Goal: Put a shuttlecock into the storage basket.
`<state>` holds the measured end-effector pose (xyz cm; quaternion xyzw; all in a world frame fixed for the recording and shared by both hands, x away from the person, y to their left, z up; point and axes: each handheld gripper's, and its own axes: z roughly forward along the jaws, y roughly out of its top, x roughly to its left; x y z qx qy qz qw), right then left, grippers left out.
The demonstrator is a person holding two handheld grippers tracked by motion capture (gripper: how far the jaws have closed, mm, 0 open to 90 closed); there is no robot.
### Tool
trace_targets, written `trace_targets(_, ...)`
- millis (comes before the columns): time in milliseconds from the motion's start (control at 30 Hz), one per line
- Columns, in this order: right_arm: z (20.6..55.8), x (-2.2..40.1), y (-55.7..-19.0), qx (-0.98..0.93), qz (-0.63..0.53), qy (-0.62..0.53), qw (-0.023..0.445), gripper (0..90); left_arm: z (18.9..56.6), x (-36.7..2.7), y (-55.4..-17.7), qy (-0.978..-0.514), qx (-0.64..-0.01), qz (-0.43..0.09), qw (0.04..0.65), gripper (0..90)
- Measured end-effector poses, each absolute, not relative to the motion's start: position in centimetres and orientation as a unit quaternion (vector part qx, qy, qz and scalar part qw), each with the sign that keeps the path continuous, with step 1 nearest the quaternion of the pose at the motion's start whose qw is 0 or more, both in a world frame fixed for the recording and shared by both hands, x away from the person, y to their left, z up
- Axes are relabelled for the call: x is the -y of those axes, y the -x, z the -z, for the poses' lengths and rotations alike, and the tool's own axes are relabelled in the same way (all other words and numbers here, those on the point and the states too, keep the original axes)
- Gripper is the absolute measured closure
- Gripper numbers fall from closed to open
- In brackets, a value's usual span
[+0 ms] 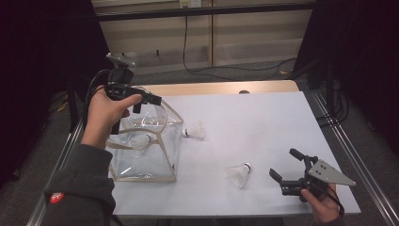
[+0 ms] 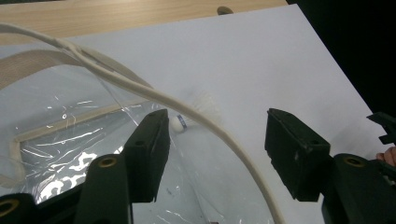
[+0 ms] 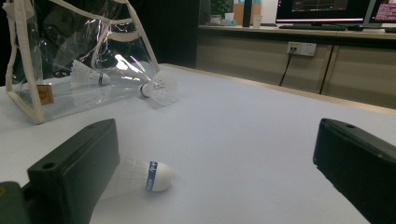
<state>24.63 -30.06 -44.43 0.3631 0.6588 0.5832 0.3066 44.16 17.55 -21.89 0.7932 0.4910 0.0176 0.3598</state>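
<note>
Two tools over three shuttlecocks and a clear bag

My left tool (image 1: 149, 100) hangs above the clear bag (image 1: 146, 150), jaws apart, empty, the bag's strap (image 2: 187, 112) arcing between them; one shuttlecock (image 1: 141, 140) lies inside, below it. My right tool (image 1: 288, 165) gapes wide, holding nothing, a shuttlecock (image 3: 140, 175) just ahead beside one jaw, another (image 3: 161, 87) farther ahead, against the bag.

Bag (image 1: 146, 141) is placed at 9 o'clock on the table (image 1: 263, 122), one shuttlecock (image 1: 140, 140) contained inside. A second shuttlecock (image 1: 195, 131) is set just beside the bag at its 3 o'clock. A third (image 1: 239, 174) is located at 5 o'clock, well apart.
</note>
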Motion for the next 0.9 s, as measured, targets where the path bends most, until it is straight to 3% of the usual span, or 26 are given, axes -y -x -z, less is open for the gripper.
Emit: trace_targets(900, 44.4, 30.1, -24.6, -0.659, -0.584, -0.362, 0.307, 0.3, 21.6, -13.3, -42.7, -0.823, -0.434, 0.004, 0.366, 23.5)
